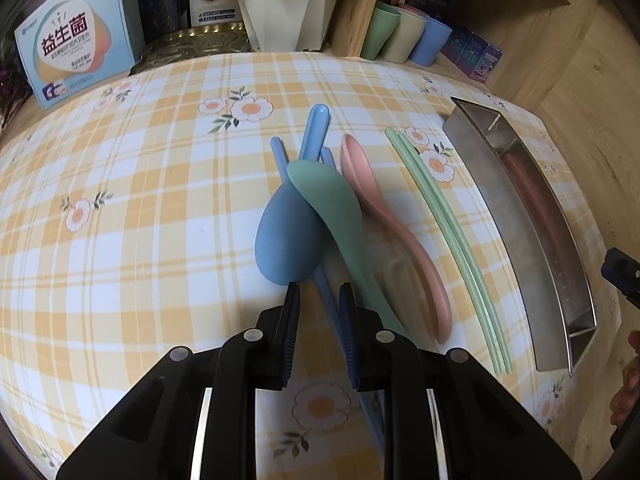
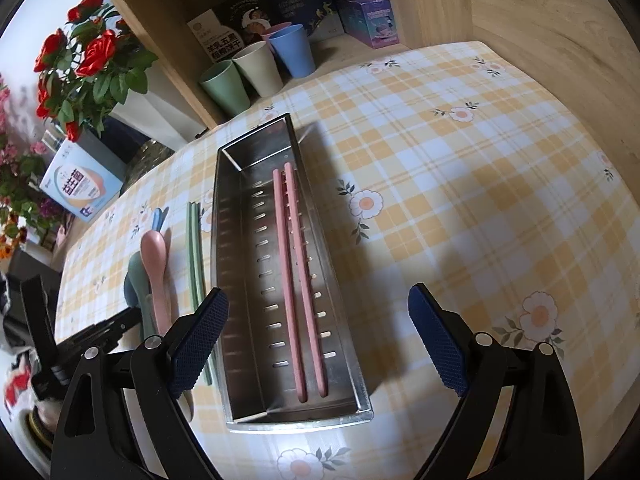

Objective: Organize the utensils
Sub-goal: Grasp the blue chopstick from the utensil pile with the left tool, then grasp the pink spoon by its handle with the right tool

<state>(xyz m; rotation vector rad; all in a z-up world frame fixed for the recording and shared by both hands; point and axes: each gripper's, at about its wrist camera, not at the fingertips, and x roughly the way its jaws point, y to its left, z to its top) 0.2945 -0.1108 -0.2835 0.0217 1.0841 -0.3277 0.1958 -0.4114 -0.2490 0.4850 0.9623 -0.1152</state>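
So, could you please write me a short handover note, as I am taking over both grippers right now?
Left gripper: nearly closed, straddling a blue chopstick, not visibly clamping it.
Right gripper: open and empty over the metal tray.
Done: pink chopsticks lie in the tray.
Left: blue chopsticks, green chopsticks, blue spoon, green spoon and pink spoon, all on the cloth beside the tray.

The blue chopsticks (image 1: pixel 325 292) run under the spoons toward 12 o'clock, mostly covered. Whether the left gripper (image 1: pixel 319 294) presses them is unclear. At 3 o'clock a hand (image 1: pixel 628 380) is cut off. The tray's (image 1: pixel 560 280) contents are blurred.
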